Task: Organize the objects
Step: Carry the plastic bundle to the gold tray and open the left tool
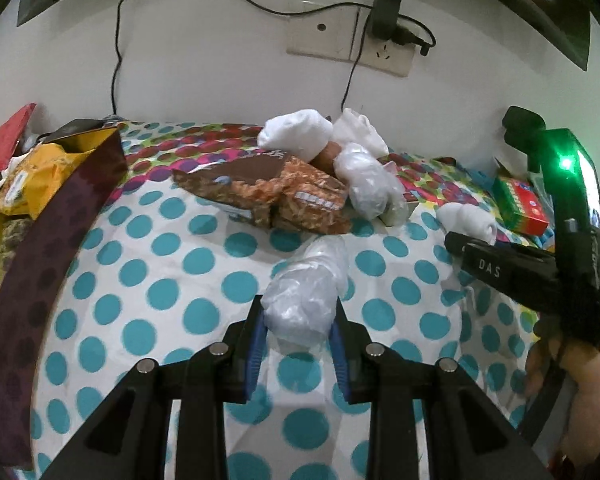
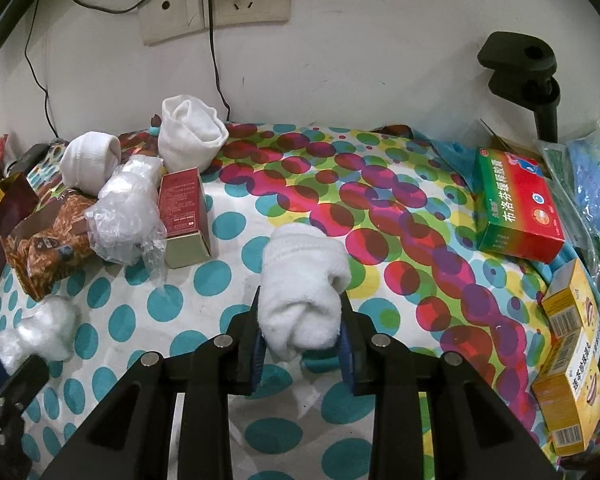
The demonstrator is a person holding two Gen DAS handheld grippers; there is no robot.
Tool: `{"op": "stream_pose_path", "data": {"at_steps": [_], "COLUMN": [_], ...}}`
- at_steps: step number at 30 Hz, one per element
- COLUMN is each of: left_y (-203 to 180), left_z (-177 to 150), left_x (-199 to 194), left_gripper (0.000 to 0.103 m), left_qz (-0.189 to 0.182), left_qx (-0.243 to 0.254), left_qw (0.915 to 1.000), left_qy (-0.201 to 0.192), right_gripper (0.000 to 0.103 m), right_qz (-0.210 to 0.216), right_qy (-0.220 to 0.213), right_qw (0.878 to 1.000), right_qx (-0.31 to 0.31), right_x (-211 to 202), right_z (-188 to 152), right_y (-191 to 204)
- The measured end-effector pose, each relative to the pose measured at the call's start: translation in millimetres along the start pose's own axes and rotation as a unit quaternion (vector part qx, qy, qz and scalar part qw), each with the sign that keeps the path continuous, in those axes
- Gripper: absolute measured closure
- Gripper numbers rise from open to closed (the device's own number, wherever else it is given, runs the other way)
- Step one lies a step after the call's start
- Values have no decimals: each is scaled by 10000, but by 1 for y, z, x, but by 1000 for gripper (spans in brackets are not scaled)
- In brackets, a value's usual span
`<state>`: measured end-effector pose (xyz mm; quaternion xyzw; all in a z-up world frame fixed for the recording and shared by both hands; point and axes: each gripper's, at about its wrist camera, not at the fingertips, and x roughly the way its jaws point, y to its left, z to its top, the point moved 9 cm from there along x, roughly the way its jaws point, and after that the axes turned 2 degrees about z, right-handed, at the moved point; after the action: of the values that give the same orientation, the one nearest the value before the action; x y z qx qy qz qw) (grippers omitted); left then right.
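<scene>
My left gripper (image 1: 299, 320) is shut on a clear plastic-wrapped bundle (image 1: 306, 290) just above the polka-dot cloth (image 1: 160, 264); this bundle also shows in the right wrist view (image 2: 36, 330). My right gripper (image 2: 302, 320) is shut on a rolled white sock (image 2: 302, 284), which shows in the left wrist view (image 1: 470, 218) too. Two more rolled white socks (image 2: 190, 128) (image 2: 88, 160) and another plastic bundle (image 2: 126, 212) lie at the back by a brown snack bag (image 1: 268, 188) and a red box (image 2: 184, 216).
A green-and-red medicine box (image 2: 518, 210) and yellow boxes (image 2: 568, 380) lie at the right. A dark maroon and gold box (image 1: 32, 248) with yellow packets stands at the left. Wall sockets (image 2: 216, 4) with cables are behind. A black stand (image 2: 528, 80) is at the back right.
</scene>
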<state>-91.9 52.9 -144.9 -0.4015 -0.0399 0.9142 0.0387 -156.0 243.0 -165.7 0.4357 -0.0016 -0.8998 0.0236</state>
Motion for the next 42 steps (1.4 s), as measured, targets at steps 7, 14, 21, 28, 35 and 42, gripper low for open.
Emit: {"op": "stream_pose_path", "data": {"at_steps": [7,14,21,28,35,42], "left_y": [27,54,91,149,218,259], "left_z": [6,0,7,23,25,22], "left_x": [-23,-42,-79,-118,-107,-72], "left_gripper": [73,73,73,73,73,73], "left_qz": [149,306,510,856,1135,1302], "left_qx": [-77,-108,-193,-414,-833,-989], "left_qw": [9998,9994,9982,9942,9899,9858], "left_qy": [-113,-116,-256,-506,-176,378], "right_gripper": [74,74,73,73,73,73], "right_qz": [-1,-4,-7,-16,-19,-25], "right_qy": [0,0,-1,-1,-2,-3], "right_qw": [10000,10000,10000,10000,10000,10000], "right_qx": [5,9,13,10,12,11], "right_x": [0,0,0,-1,-1,0], "right_z": [1,1,1,1,1,1], "right_y": [0,0,0,0,0,0]}}
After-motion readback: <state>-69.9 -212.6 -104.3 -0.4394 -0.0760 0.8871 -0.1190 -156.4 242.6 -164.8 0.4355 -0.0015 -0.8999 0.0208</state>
